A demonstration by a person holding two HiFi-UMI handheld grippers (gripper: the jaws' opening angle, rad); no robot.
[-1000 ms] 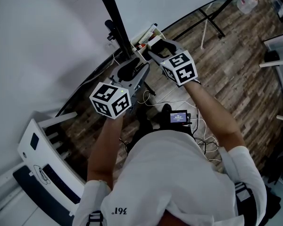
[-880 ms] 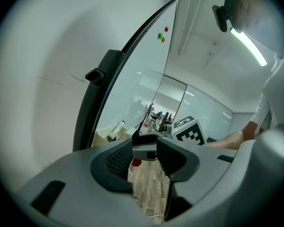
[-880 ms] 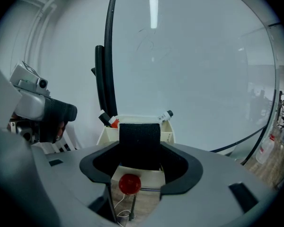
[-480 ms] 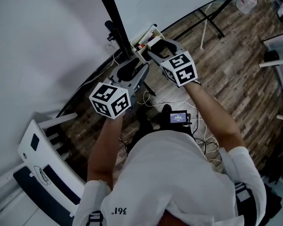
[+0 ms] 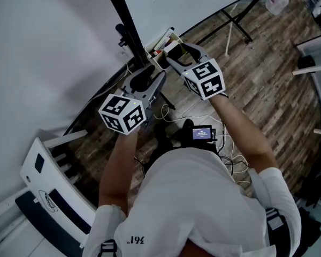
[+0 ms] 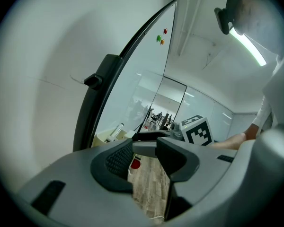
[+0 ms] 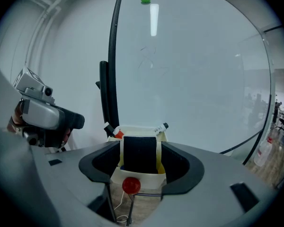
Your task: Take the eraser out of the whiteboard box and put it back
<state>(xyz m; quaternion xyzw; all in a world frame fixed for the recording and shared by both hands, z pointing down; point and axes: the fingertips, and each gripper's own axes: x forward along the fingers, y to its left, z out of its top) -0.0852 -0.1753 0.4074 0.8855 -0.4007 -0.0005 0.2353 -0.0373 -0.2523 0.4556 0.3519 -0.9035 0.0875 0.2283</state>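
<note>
A black eraser [image 7: 139,151] stands upright in the cream whiteboard box [image 7: 138,178], with marker pens [image 7: 114,132] behind it. My right gripper [image 7: 139,159] is at the box, its jaws spread wide on either side of the eraser, and a thin gap shows at each pad. In the head view the right gripper [image 5: 175,55] reaches the box [image 5: 161,40] at the foot of the whiteboard. My left gripper [image 5: 144,78] hangs just left of it, open, with only floor showing between its fingers [image 6: 116,161].
The whiteboard's black post [image 5: 125,25] rises beside the box. A red knob [image 7: 131,185] sits under the box front. Cables [image 5: 200,110] and a small screen device [image 5: 202,133] lie on the wooden floor. A white rack [image 5: 53,178] stands at lower left.
Both grippers keep their places. Only the head camera has shifted a little, so the box sits slightly higher in the frame.
</note>
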